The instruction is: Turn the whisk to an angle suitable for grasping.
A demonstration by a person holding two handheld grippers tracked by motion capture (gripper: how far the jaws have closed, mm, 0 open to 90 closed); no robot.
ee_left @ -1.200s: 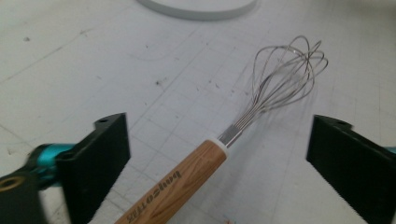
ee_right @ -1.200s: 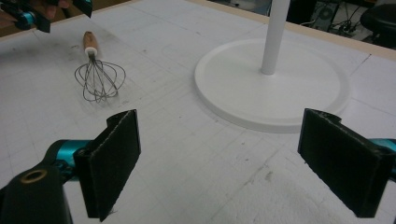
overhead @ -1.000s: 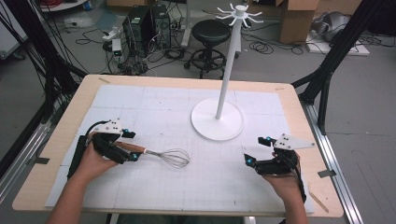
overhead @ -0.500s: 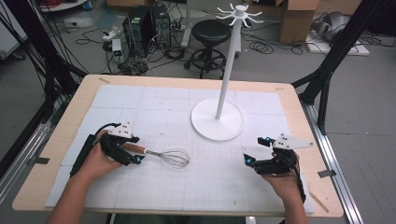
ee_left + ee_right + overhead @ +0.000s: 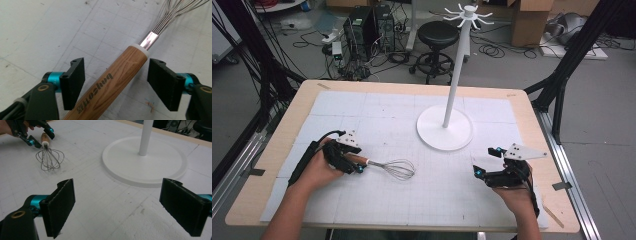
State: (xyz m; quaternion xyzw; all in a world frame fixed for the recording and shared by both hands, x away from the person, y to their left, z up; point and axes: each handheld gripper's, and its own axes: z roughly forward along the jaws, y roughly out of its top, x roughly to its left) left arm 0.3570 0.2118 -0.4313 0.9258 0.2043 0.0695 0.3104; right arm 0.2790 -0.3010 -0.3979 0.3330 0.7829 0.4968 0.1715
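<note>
Whisk lying flat on the white mat of the worktop, left of centre, wooden handle toward the person, wire end toward the white stand, well apart from it. Left gripper set astride the handle, jaws just now closing in with the handle between them; in the left gripper view one pad looking close against the wood and the other standing clear with a gap, so not yet pinching, though contact on the near side hard to judge from this angle. Right gripper resting low at the right of the worktop, jaws spread wide on nothing, pointed toward the stand base and the far whisk. Risks from here, as a guess: handle lying slantwise across the jaws rather than square, so a squeeze likely to roll or skid the round wood sideways before it seats. Grip landing near the metal collar, close to the front end of the handle, so the handle's long back end apt to tip down once lifted. Off-centre closing, one pad arriving first, apt to push the whisk across the mat instead of catching it. Smooth varnished wood and a shallow bite also inviting a slip partway up toward the stand's hooks.
</note>
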